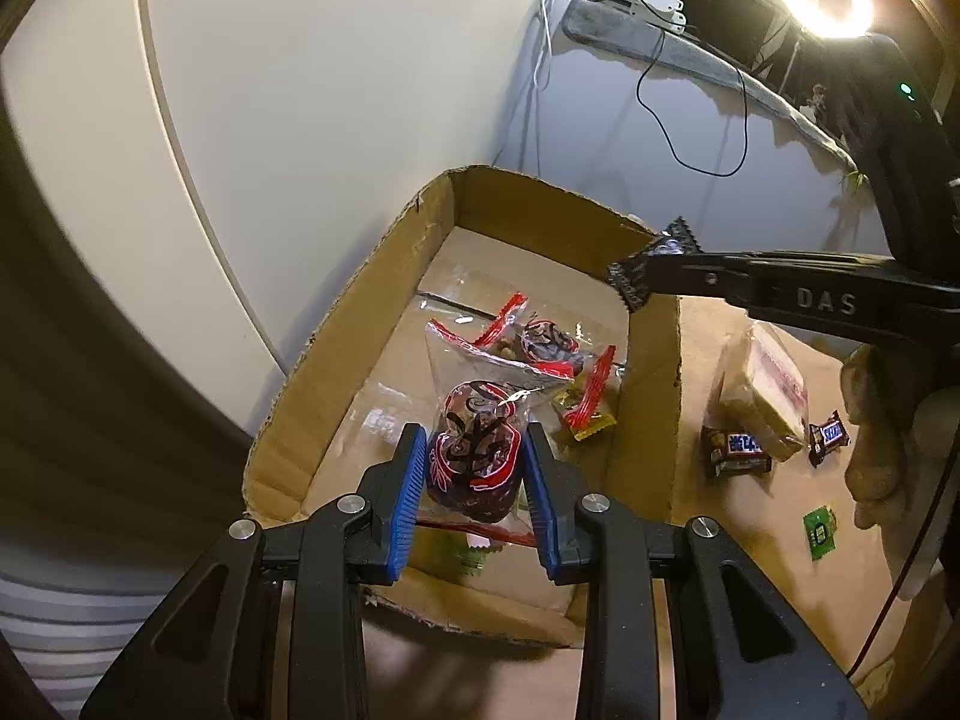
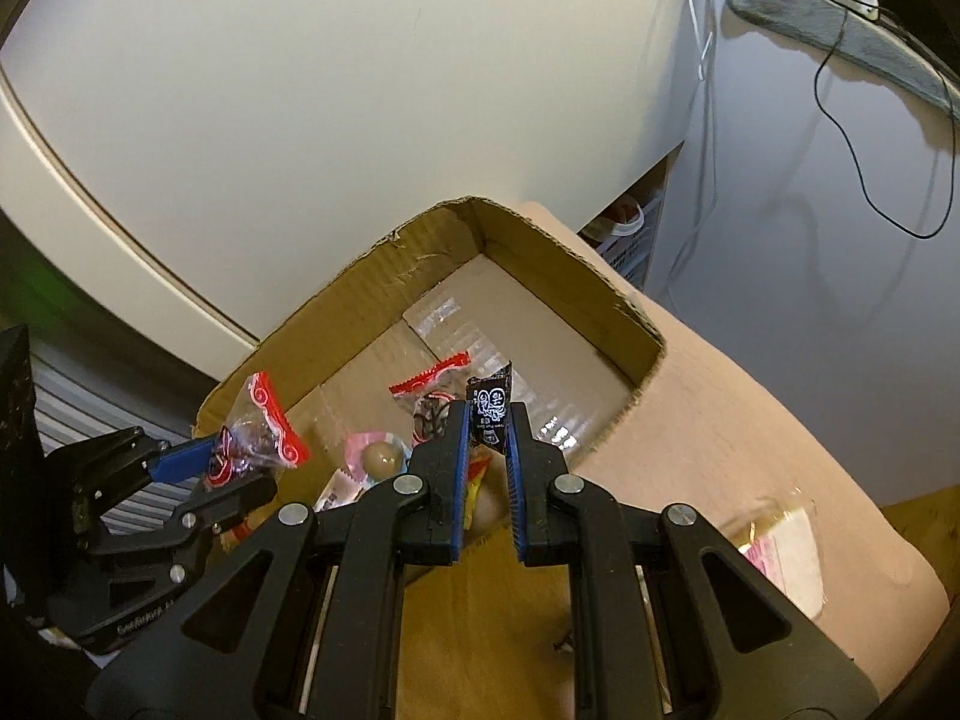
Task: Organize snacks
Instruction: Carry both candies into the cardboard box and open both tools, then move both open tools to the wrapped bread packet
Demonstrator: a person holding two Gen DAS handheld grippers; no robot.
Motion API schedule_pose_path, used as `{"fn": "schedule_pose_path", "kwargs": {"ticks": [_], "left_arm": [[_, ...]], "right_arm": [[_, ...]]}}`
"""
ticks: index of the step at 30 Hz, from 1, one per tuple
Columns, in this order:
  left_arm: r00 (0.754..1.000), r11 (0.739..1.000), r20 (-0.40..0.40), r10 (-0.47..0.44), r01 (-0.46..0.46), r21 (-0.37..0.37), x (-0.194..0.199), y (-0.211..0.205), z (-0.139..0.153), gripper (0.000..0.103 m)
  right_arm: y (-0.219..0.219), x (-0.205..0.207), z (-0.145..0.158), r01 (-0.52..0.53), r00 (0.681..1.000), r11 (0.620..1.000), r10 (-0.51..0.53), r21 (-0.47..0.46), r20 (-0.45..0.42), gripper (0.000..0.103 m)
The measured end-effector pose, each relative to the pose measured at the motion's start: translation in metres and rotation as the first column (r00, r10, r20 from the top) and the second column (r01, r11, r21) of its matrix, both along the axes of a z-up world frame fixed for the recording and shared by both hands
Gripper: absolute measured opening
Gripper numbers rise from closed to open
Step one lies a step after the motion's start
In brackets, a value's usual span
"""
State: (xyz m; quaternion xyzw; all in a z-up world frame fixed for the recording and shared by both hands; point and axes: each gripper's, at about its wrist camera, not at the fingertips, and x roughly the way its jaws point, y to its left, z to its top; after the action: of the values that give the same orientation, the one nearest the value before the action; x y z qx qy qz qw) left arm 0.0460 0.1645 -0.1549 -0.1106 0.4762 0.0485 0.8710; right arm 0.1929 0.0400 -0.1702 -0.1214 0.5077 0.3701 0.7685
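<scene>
Two hand-held grippers work over one cardboard box standing open on the brown worktop; the left hand-held gripper pinches a clear red-trimmed snack bag above the box's near edge; the right hand-held gripper is clamped on a small black sachet held over the box; more red-trimmed packets lie inside; outside on the worktop sit a clear pouch of pale blocks, two chocolate bars and a tiny green packet
</scene>
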Motion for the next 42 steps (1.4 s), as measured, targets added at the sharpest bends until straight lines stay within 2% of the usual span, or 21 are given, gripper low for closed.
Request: {"fn": "schedule_pose_path", "kwargs": {"ticks": [10,15,17,19,21,34,42], "left_arm": [[1.000,1.000,-0.020,-0.004,0.004,0.008,0.007,0.000,-0.005,0.031],[1.000,1.000,-0.025,-0.012,0.012,0.016,0.009,-0.002,-0.006,0.036],[1.000,1.000,-0.025,-0.007,0.008,0.020,0.009,-0.003,-0.006,0.054],[1.000,1.000,-0.020,-0.003,0.004,0.018,0.009,-0.003,-0.004,0.055],[1.000,1.000,-0.019,-0.006,0.006,0.027,0.010,-0.004,-0.003,0.055],[0.999,0.998,0.023,-0.037,0.036,0.046,0.013,-0.022,0.015,0.055],[0.996,0.996,0.035,-0.084,0.084,0.002,0.015,-0.044,0.022,0.055]], "right_arm": [[0.016,0.009,-0.010,-0.015,1.000,1.000,0.015,-0.024,-0.016,0.012],[0.016,0.008,-0.010,-0.022,1.000,1.000,0.022,-0.022,-0.015,0.013],[0.015,0.008,-0.010,-0.018,1.000,1.000,0.018,-0.024,-0.016,0.026],[0.012,0.008,-0.008,-0.004,1.000,1.000,0.004,-0.024,0.003,0.053],[0.008,0.010,-0.005,0.007,1.000,1.000,-0.007,-0.014,0.015,0.060],[-0.019,0.016,0.008,0.070,0.997,0.998,-0.070,-0.003,0.031,0.061],[-0.075,0.016,0.031,0.136,0.988,0.989,-0.139,0.051,0.065,0.061]]}}
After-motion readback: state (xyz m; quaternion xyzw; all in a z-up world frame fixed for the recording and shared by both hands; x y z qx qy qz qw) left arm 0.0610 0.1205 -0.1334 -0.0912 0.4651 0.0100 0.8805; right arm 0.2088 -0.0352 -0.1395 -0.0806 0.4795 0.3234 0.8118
